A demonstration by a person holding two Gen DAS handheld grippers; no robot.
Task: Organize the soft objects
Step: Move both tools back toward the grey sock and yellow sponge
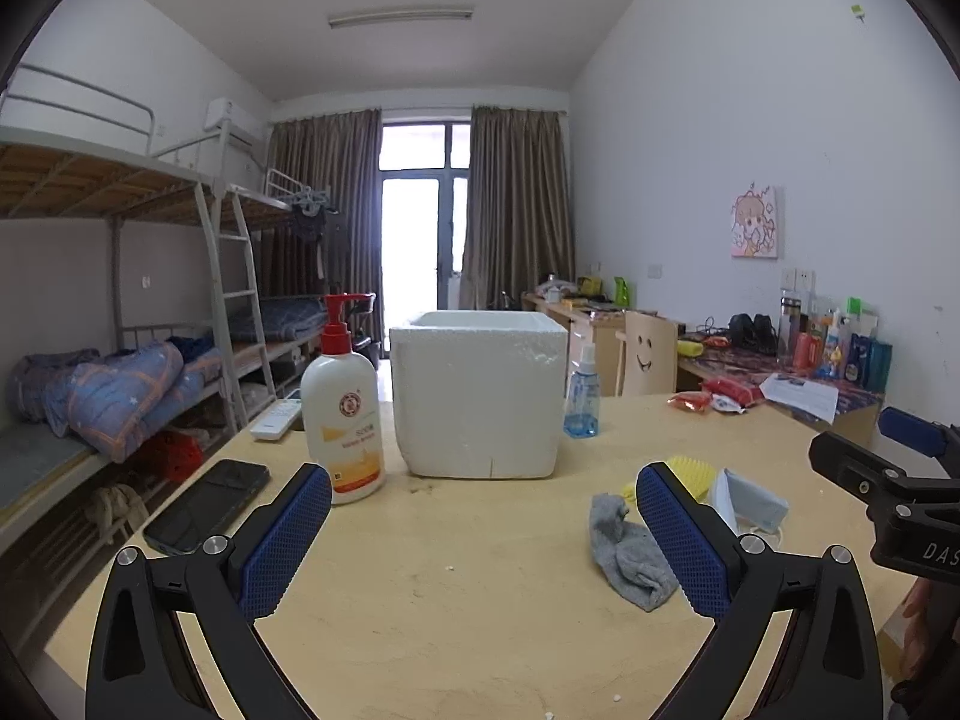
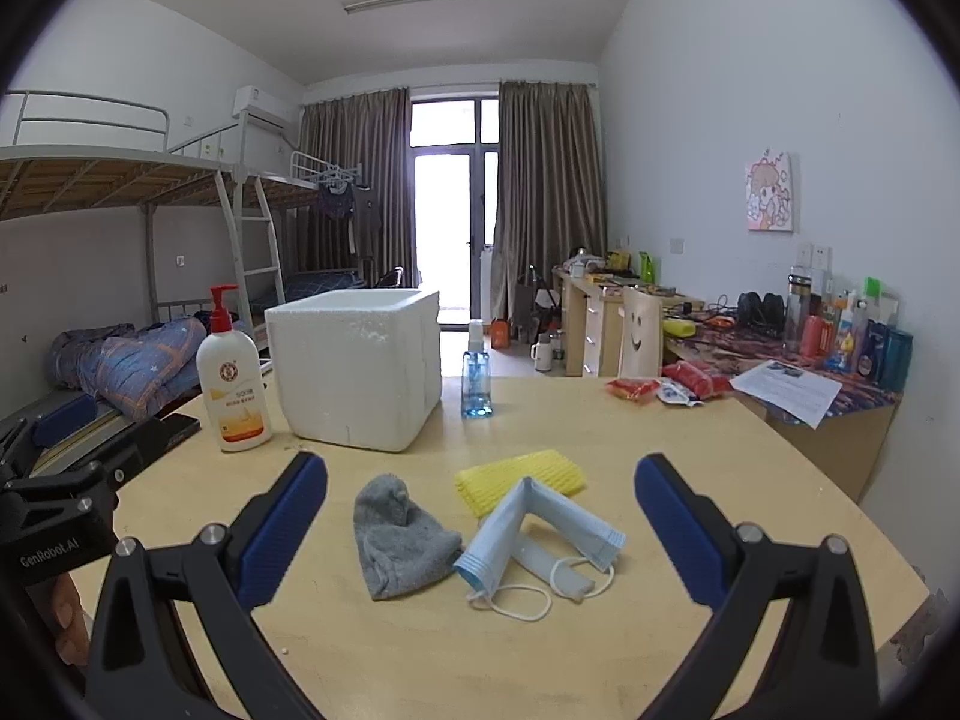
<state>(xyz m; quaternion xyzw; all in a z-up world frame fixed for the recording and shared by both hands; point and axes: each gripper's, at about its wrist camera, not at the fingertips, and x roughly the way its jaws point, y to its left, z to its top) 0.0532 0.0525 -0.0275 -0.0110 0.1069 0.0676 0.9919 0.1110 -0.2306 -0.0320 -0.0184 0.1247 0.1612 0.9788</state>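
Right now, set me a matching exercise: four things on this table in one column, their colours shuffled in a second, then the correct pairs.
Things:
1. sock
2. face mask
3. foam box
4. ribbed sponge cloth

Colours:
A. yellow
B. white
C. grey
D. light blue

Pairs: 1-C, 2-D, 3-B, 4-A

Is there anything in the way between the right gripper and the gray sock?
Nothing visible. The right gripper is open, and the gray sock lies on bare table just ahead, toward its left finger. The blue face mask and yellow cloth lie beside the sock, not in front of it.
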